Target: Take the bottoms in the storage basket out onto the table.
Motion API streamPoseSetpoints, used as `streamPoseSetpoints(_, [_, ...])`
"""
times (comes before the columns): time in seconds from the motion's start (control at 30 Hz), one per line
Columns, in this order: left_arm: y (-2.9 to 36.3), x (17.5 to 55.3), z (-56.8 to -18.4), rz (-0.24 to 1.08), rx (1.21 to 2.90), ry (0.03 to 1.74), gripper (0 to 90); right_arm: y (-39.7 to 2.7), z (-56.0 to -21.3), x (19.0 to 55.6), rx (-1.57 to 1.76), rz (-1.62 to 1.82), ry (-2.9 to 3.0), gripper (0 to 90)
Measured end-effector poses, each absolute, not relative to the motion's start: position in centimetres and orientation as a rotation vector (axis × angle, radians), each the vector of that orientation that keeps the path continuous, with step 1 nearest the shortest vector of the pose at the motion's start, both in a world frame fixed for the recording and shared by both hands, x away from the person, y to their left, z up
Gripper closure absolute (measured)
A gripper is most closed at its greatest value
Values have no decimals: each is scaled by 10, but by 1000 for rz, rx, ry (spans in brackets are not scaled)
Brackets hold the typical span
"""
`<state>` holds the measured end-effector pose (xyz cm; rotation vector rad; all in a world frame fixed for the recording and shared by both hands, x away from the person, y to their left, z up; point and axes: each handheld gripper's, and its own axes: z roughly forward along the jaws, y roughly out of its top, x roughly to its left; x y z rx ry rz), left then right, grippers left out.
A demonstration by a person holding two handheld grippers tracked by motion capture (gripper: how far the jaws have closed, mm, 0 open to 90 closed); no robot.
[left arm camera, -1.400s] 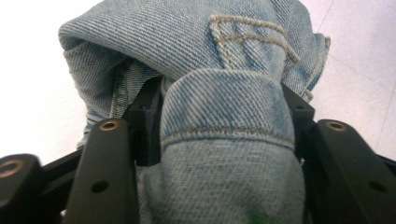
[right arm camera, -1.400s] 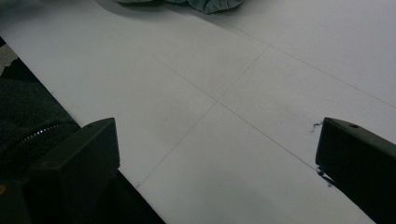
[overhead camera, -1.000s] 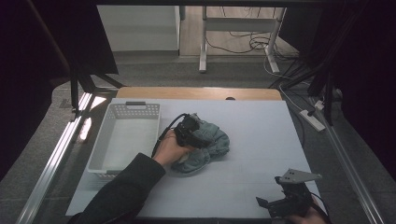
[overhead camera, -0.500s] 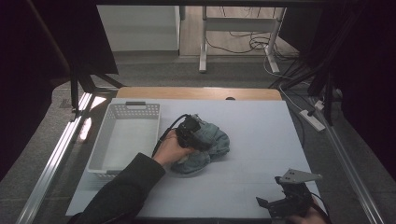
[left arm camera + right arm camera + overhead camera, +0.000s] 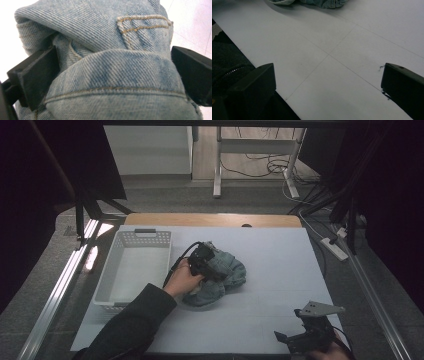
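- One white table (image 5: 270, 270) takes up the middle of the high view, its sheet marked with thin seams that cross between the jaws in the right gripper view.
- White, slotted basket (image 5: 134, 270) sits at the table's left side, long edge just beside the person's left hand.
- Crumpled light-blue jeans (image 5: 222, 275) lie in a heap near the table's middle, just right of the basket and apart from it; in the left gripper view the denim (image 5: 112, 67), with a stitched pocket corner showing, bulges between the two black jaws.
- Dark sleeve (image 5: 132, 325) reaches in from the lower left, ending at the hand that holds the left gripper (image 5: 207, 265) against the heap's left side.
- Left gripper's jaws have just been opening and now stand spread wide, a rolled fold of denim between them; whether the pads press it cannot be told.
- Right gripper (image 5: 300, 337) rests at the table's near right edge, well apart from the jeans, jaws spread over bare tabletop.
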<state>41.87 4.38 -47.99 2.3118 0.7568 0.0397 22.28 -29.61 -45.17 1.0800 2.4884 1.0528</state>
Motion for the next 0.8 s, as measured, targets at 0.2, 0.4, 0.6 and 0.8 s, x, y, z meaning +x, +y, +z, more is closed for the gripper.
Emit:
streamPoseSetpoints(0.2, [47,419,-477,40,2292,750,0,-296,-452,223,1080,1054,2488,2])
streamPoseSetpoints(0.4, [49,417,-473,54,2273,748,0,-296,-451,223,1079,1055,2489,2])
streamPoseSetpoints(0.6, [51,416,-466,56,2250,729,0,-296,-451,223,1078,1056,2489,2])
streamPoseSetpoints(0.8, [53,413,-459,63,2235,705,0,-296,-451,223,1077,1055,2489,2])
